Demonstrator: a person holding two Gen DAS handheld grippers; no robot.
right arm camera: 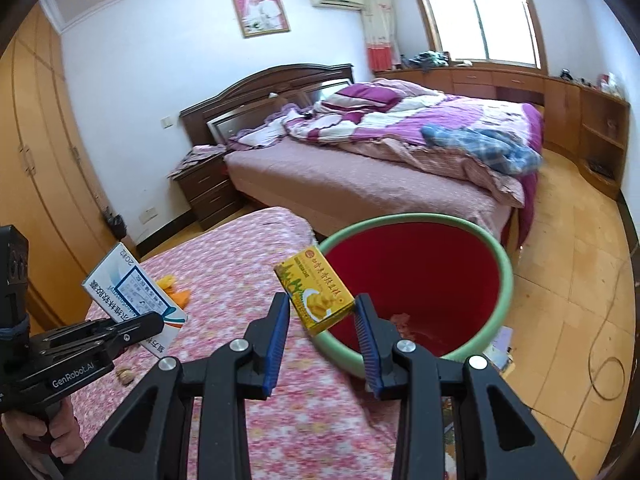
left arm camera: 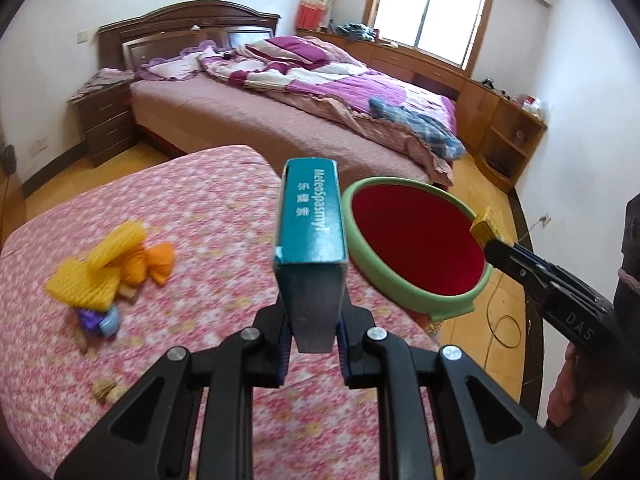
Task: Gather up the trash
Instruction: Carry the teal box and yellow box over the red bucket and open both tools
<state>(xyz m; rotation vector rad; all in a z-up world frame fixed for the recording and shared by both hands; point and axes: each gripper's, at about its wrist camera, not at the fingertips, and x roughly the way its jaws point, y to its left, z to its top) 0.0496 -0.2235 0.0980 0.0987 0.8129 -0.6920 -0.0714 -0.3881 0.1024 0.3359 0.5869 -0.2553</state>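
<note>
— Two boxes up off the bench (left arm camera: 168, 208), one per tongs?
— Yes. Left tongs (left arm camera: 312, 344) clamped narrow on the teal medicine box (left arm camera: 310, 220), held on edge, printed spine up, standing at 12 o'clock from the pads in the left wrist view. Same box (right arm camera: 134, 300) seen from the right wrist camera at 9 o'clock, white face showing, pinched by the left tongs (right arm camera: 160, 322).

— And the right tongs?
— Right tongs (right arm camera: 322, 332) spread fairly wide around the yellow box (right arm camera: 314, 294); tilted, one corner against the right blue pad (right arm camera: 366, 340), a gap on the left side. Cannot tell whether truly gripped or loose. In the left wrist view, only a small yellow tip (left arm camera: 486, 226) showing at the end of the right tongs (left arm camera: 494, 248), at 3 o'clock.

— Where relative to the bin?
— Red bin with green rim (right arm camera: 506, 280) just beside the bench edge, at 1 o'clock from the right tongs; yellow box over its near rim. From the left camera, bin (left arm camera: 400, 280) at 2 o'clock, just right of the teal box.

— Anything left on the pink floral cloth?
— Yellow foam netting (left arm camera: 96, 272) with orange peel (left arm camera: 154, 264) at 9 o'clock, a purple-and-blue scrap (left arm camera: 98, 320) beneath, walnut shells (left arm camera: 106, 390) at 8 o'clock.
</note>
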